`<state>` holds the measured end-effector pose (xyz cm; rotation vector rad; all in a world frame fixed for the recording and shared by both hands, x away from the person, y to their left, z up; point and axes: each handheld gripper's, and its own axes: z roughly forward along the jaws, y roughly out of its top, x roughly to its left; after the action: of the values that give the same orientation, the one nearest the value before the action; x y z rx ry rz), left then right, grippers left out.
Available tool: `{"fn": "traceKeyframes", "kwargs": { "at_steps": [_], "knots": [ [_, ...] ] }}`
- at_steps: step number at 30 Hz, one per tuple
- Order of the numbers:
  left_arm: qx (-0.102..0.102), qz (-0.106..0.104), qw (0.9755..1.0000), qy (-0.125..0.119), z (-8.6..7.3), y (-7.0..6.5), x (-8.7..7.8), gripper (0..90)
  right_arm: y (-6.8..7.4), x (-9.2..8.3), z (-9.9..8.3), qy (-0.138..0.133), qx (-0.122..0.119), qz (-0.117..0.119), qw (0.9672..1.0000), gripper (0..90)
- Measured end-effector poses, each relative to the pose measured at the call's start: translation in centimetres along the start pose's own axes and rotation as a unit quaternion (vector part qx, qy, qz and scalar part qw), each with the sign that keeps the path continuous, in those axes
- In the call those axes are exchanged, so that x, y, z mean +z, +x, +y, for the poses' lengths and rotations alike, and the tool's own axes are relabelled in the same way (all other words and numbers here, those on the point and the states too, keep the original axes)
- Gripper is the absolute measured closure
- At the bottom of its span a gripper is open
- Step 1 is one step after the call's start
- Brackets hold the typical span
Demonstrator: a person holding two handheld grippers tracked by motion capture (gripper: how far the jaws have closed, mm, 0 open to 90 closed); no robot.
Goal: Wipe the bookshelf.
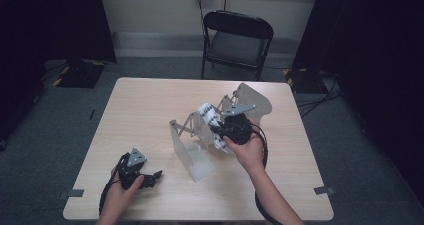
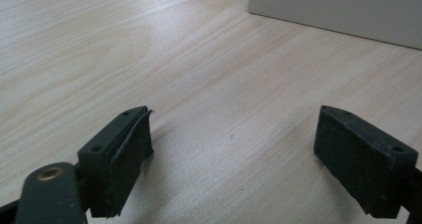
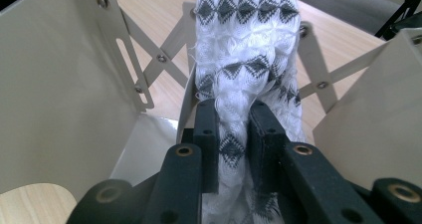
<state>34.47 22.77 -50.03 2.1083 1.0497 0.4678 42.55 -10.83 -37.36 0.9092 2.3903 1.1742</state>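
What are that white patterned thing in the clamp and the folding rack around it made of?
The white cloth looks like knitted or woven yarn: fuzzy loops, with dark diamond bands worked in. The right gripper pinches it. The rack seems to be thin sheet metal with a matt cream coat: flat stiff panels and riveted scissor struts; painted plastic cannot be ruled out. The table shows pale wood grain, perhaps laminate.

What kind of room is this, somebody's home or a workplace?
Most likely a workplace test or recording room, not a home. A lone wooden table stands on grey carpet, dark curtains hang at both sides, a folding chair sits by the bare wall, and cables trail on the floor.
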Motion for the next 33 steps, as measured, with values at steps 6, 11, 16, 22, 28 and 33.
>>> {"fn": "traceKeyframes", "kwargs": {
  "at_steps": [6,11,16,22,28,33],
  "knots": [
    [0.001,0.001,1.0000,0.000,0.0,0.0,0.0,14.7,-0.1,1.1,-1.1,0.007,0.013,0.009,0.9999,77.2],
    [0.001,0.001,1.0000,0.000,0.0,0.0,0.0,14.7,-0.1,1.7,-2.4,0.016,0.023,0.015,0.9995,77.1],
    [0.001,0.001,1.0000,0.001,0.0,0.0,0.0,14.7,0.1,2.4,-3.9,0.028,0.028,0.021,0.9990,77.1],
    [0.000,0.001,1.0000,0.001,0.0,0.0,0.0,14.7,0.2,3.4,-6.0,0.052,0.036,0.023,0.9977,77.0],
    [0.001,0.001,1.0000,0.001,0.0,0.0,0.0,14.7,0.2,4.1,-7.3,0.066,0.042,0.022,0.9967,76.7],
    [-0.002,0.002,1.0000,0.000,0.0,-0.1,0.0,14.7,0.2,4.4,-8.0,0.072,0.042,0.015,0.9964,74.3]
  ]
}}
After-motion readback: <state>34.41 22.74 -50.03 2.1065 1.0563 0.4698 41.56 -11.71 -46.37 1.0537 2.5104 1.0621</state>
